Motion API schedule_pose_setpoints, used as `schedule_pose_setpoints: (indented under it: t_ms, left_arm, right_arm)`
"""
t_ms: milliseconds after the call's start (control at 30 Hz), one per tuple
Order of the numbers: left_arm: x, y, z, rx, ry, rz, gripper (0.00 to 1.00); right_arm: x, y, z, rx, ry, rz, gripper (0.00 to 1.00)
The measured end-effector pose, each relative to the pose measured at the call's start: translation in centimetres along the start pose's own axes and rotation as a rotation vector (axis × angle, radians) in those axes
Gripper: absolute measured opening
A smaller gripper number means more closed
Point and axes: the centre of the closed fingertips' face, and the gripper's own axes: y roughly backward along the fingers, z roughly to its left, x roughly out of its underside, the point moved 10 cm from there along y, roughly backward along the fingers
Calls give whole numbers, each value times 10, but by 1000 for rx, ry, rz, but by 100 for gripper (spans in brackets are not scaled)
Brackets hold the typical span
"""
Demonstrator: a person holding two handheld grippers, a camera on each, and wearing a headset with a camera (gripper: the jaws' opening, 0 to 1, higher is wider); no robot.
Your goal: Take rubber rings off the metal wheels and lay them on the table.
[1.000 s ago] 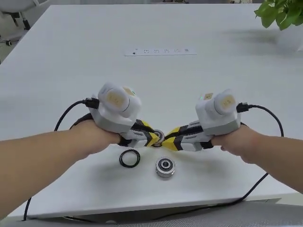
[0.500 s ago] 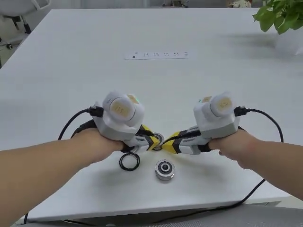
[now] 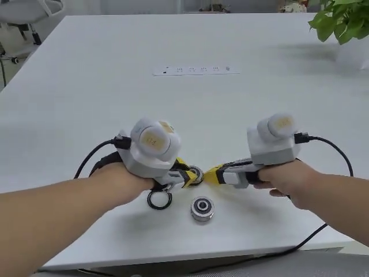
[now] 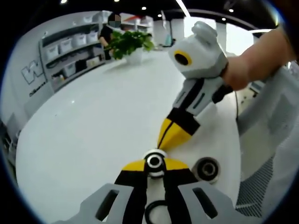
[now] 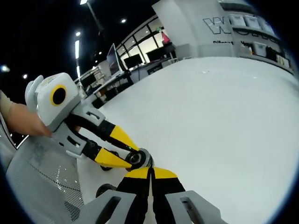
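Hang lower than a second ago, nearer the loose rubber ring (image 3: 159, 200) and second wheel (image 3: 202, 208) at lower centre: left gripper (image 3: 189, 175) clenched on a small metal wheel (image 3: 195, 172), right gripper (image 3: 209, 173) pinched shut at its rim, rubber caught or not impossible to tell. Looks shiny steel, dark-rimmed; likely stiff, weighty metal under light, stretchy rubber, best nipped at the outer edge.

Legible text is limited to one letter. A large outlined "W" opens a word on the white wall (image 4: 32, 74) in the left gripper view; the remaining letters are unreadable. The same "W" heads the wall sign (image 5: 219, 23) in the right gripper view, and the smaller line beneath cannot be read. Markings on the power strip (image 3: 196, 70), toward the far edge of the surface (image 3: 86, 86), are too small to read. Yellow stickers on the housings of the left tongs (image 3: 193, 175) and right tongs (image 3: 209, 172) are blurred.
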Motion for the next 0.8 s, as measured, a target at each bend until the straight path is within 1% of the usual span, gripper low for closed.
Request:
schedule_pose_setpoints:
  t_ms: [100, 133, 167, 200, 267, 500, 633, 800]
  left_arm:
    - [0, -1, 0, -2, 13, 3, 12]
    - [-1, -1, -1, -3, 16, 5, 12]
    - [-1, -1, -1, -4, 16, 6, 12]
    - [-1, -1, -2, -3, 13, 8, 12]
    - [-2, -1, -2, -4, 12, 9, 12]
    - [-2, -2, -3, -13, 12, 11, 12]
    - [-2, -2, -4, -15, 13, 11, 12]
    - [-3, -2, -5, -17, 12, 13, 12]
  right_arm:
    - [-1, 2, 3, -7, -6, -8, 0]
    - [-1, 3, 7, -14, -32, -23, 0]
    - [-1, 2, 9, -21, -59, -24, 0]
    - [-1, 4, 6, -18, -52, -22, 0]
    - [-1, 4, 6, -13, -45, -18, 0]
    - [-3, 4, 11, -17, -34, -11, 0]
    - [-4, 1, 15, -30, -25, -3, 0]
    - [-5, -1, 14, -43, -16, 2, 0]
